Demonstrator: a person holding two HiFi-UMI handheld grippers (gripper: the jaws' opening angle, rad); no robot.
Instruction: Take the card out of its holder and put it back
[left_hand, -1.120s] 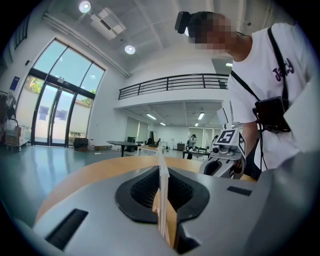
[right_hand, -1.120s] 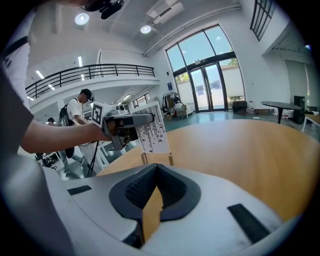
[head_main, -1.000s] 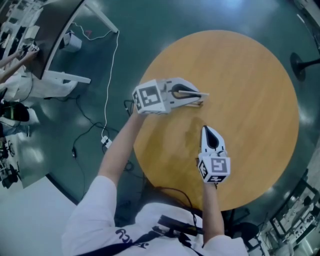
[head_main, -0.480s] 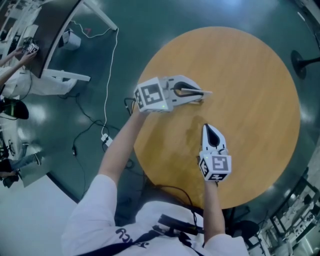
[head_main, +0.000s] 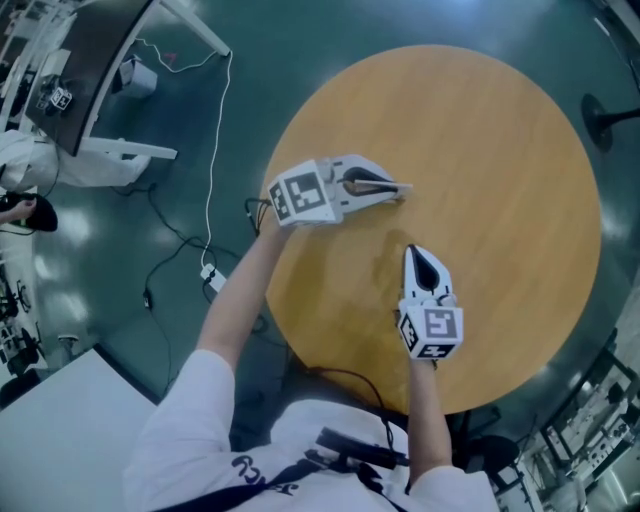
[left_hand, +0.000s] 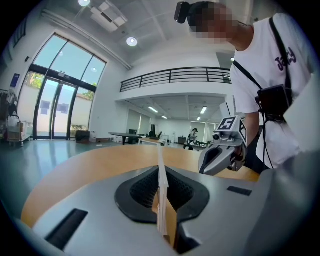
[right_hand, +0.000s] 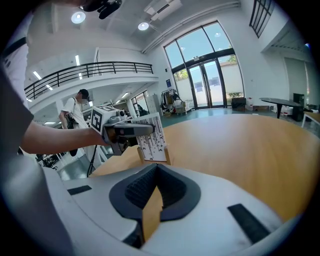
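Your left gripper, clamped on the card, has dipped toward the holder mid-frame. Reinsertion looks close. Right gripper idles, jaws together.

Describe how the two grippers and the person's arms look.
The left gripper and right gripper are light grey, tapering shells with black ribbed pads, each with a white cube of black square markers. Short white sleeves; forearms bare.

Head view dim, bluish; gripper views bright, fisheye-warped
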